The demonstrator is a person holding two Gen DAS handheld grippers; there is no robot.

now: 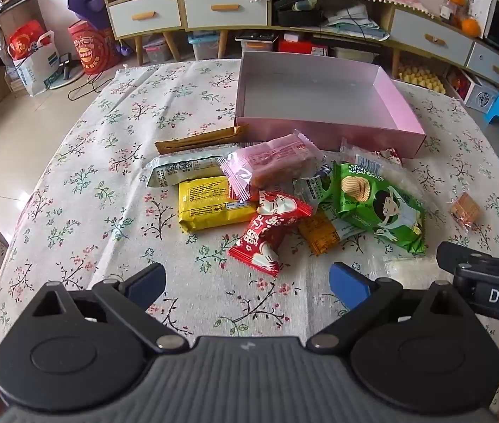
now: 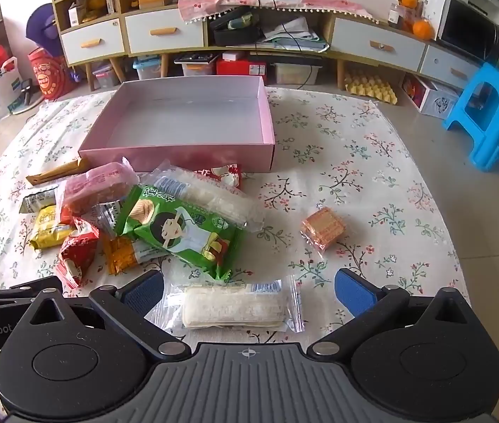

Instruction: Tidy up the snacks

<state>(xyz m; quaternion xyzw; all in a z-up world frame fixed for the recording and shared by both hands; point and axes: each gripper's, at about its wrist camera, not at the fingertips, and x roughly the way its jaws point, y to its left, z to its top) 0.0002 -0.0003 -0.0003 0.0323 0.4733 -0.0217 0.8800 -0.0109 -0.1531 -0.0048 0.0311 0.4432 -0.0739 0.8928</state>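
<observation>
Tongs both spread wide, gripping nothing: left gripper (image 1: 247,283) over bare cloth near red packet (image 1: 270,232); right gripper (image 2: 249,287) straddles clear rice-cracker pack (image 2: 233,306), pads apart from it. Snack pile beside pink box (image 2: 179,155).

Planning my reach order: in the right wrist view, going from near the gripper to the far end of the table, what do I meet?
right gripper with open jaws → clear-wrapped white rice cracker pack between the fingers, untouched → green chip bag → empty pink box.
</observation>
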